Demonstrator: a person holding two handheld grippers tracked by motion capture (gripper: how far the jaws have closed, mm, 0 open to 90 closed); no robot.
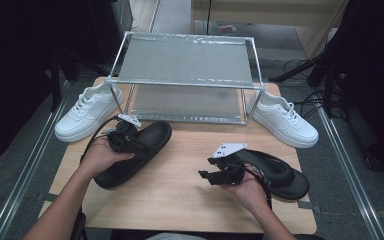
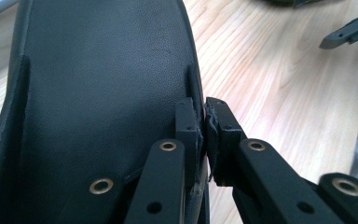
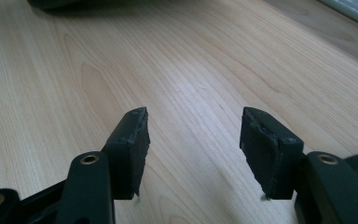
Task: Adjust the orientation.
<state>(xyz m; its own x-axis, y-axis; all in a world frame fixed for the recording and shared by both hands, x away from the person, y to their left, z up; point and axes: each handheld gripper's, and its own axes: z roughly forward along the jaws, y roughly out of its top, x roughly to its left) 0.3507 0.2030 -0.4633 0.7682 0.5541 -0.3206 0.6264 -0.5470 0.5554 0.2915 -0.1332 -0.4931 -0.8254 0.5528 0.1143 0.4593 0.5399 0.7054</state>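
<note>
Gripping the raised side rim of the left black slipper (image 1: 135,155) was your left gripper (image 2: 204,135), its jaws closed tight on that edge as the left gripper view showed, with the slipper's dark insole running away ahead of them. In the high view that slipper lay slanted on the wooden table (image 1: 180,190), toe toward the metal shoe rack (image 1: 185,75), and your left hand (image 1: 100,155) sat over its heel half. Your right gripper (image 3: 193,140) was empty, jaws standing well apart over bare tabletop in the right gripper view. In the high view it pointed leftward, held by your right hand (image 1: 247,190) just beside the right black slipper (image 1: 280,172), which lay flat near the table's right edge; contact between hand and slipper could not be determined. A white sneaker (image 1: 87,112) stood on the table left of the rack, and a second white sneaker (image 1: 282,120) to the rack's right, both apart from the slippers.
</note>
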